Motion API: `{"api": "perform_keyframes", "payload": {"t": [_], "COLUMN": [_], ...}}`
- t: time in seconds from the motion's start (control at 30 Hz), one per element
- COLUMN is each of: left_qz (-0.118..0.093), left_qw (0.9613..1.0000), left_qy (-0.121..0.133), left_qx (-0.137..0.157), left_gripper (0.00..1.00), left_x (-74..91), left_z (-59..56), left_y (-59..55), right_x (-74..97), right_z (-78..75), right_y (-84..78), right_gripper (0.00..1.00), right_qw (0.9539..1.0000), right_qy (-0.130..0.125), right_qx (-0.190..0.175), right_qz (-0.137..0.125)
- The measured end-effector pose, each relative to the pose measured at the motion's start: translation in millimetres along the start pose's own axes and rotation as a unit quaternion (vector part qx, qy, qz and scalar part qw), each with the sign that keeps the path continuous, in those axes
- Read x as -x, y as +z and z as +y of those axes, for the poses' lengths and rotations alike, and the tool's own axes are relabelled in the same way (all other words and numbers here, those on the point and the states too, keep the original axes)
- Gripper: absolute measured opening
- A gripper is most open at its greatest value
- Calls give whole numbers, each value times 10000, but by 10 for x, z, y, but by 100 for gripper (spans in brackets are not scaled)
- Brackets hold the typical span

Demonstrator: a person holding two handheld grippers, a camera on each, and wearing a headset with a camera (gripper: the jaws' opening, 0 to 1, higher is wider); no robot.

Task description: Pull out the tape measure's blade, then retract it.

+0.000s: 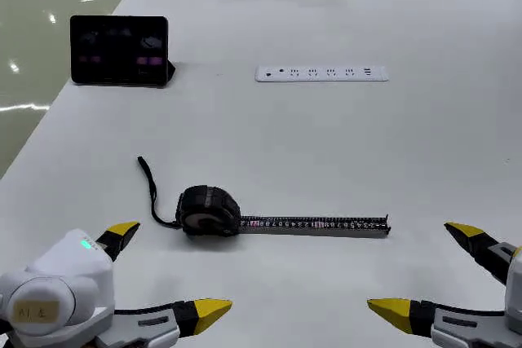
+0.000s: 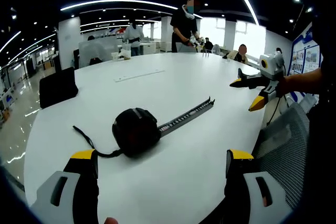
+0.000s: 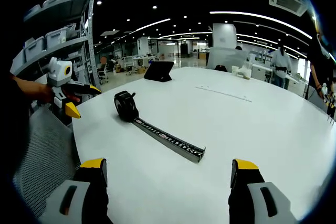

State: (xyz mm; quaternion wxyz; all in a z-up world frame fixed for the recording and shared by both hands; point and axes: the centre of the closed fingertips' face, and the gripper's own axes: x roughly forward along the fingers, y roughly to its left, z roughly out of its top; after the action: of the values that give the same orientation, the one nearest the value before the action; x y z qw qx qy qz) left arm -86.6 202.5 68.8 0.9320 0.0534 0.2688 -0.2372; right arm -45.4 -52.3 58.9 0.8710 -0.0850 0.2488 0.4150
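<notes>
The tape measure [image 1: 209,210] is laid on the table [image 1: 342,144] with its blade [image 1: 314,225] extended. The left gripper [image 1: 168,270] and right gripper [image 1: 424,268] are held empty, jaws spread, near it. For retraction, the case should be pinned and the blade tip guided back slowly.

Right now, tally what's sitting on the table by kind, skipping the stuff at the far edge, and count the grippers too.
tape measure: 1
tablet: 1
power strip: 1
grippers: 2, left gripper and right gripper, both open
Total: 5
</notes>
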Motion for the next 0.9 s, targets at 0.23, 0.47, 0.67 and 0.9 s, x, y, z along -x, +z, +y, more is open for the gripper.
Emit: {"api": "perform_keyframes", "payload": {"t": [0.23, 0.47, 0.67, 0.9], "left_qz": [-39, -35, -42, -10], "left_qw": [10000, 10000, 9999, 9999], "left_qy": [59, 45, 44, 54], "left_qx": [46, 68, 103, 103], "left_gripper": [99, 99, 99, 99], "left_x": [-2, -15, -19, -28], "left_z": [5, -33, -46, -79], "left_y": [21, 20, 26, 26], "right_x": [6, -5, -2, -2], "right_z": [65, 138, 195, 247], "right_y": [12, 18, 57, 72], "right_gripper": [99, 99, 99, 99], "right_qw": [9999, 9996, 9995, 9994], "right_qy": [16, -19, -36, -17], "right_qx": [-171, -293, -319, -338], "right_qz": [10, 19, -22, -32]}}
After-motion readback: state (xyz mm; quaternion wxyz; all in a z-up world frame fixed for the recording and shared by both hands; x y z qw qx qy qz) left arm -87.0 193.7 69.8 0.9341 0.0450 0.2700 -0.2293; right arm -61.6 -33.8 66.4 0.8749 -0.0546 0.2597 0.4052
